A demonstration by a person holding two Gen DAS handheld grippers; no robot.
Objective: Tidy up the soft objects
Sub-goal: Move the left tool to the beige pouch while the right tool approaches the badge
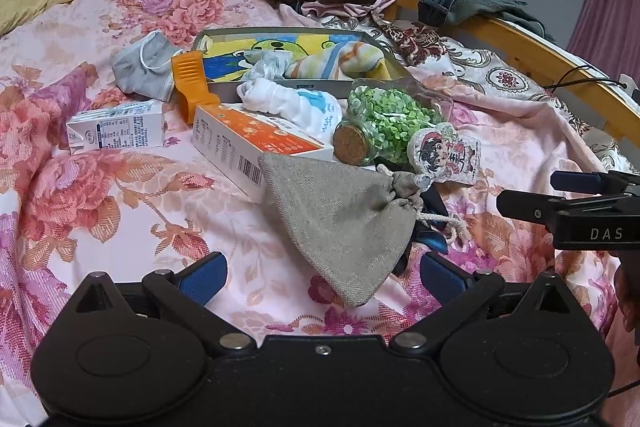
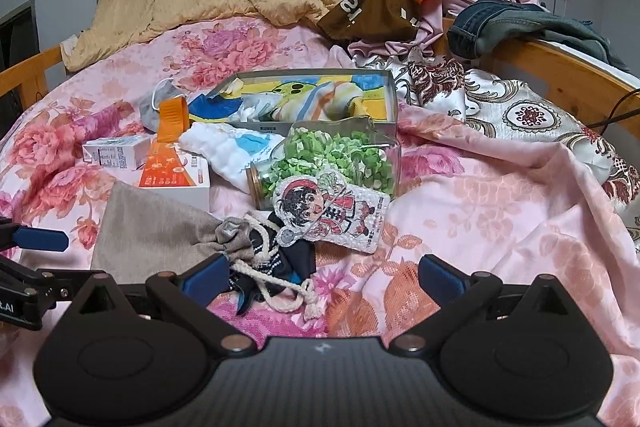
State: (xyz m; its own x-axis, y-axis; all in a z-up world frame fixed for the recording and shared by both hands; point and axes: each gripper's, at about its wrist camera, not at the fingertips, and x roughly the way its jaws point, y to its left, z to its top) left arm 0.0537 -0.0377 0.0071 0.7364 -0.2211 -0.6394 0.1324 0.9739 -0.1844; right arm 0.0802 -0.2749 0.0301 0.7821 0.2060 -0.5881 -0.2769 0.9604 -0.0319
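Both my grippers hang spread wide and empty, the left gripper point(image 1: 322, 277) over the near end of the grey drawstring pouch point(image 1: 340, 223), the right gripper point(image 2: 322, 277) above its cord; the box point(image 2: 394, 95) at the far side already holds a few cloths; the pouch, the white towel point(image 2: 228, 147), the face mask point(image 1: 144, 67) and the cartoon pad point(image 2: 332, 213) lie loose on the bedsheet point(image 1: 120, 219); most sorting, I judge, remains.
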